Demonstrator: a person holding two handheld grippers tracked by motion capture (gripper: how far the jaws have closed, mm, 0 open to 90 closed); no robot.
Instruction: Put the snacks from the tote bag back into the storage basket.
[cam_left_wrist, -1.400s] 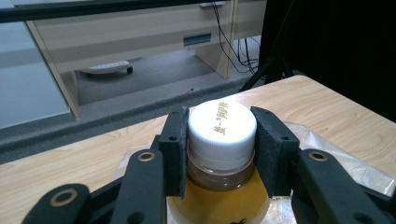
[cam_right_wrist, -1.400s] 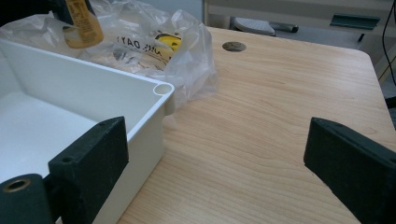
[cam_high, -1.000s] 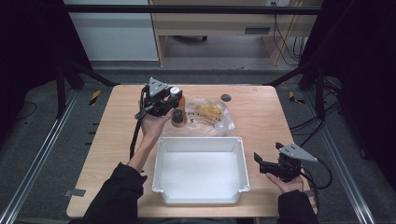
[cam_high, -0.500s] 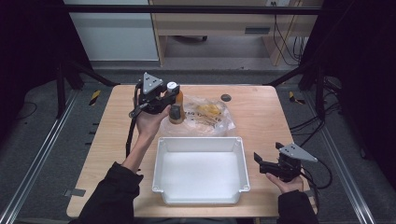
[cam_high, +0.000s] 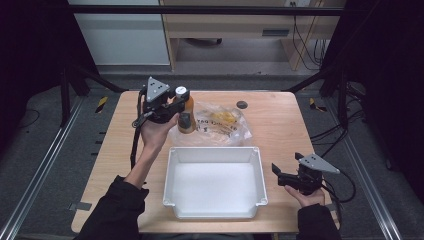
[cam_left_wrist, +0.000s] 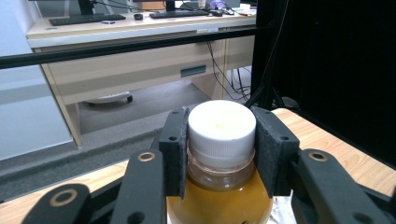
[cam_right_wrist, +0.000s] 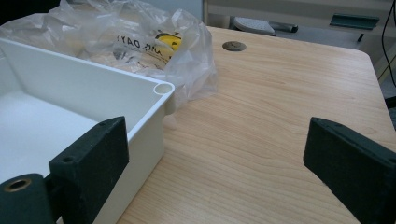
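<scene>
The left gripper (cam_high: 176, 103) was clamped on the upright bottle's (cam_left_wrist: 219, 186) white cap, the tub (cam_high: 215, 150) below and nearer the person; the right gripper (cam_high: 286, 172), jaws apart, rested beside it on the bench (cam_high: 280, 125).

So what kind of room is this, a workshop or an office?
Probably a lab set up in an office: the wooden table stands inside a dark metal frame with black curtains, cables trail on the floor, and behind it a desk holds keyboards.

Grey floor (cam_high: 45, 150), wooden desk (cam_high: 225, 25), dim room
</scene>
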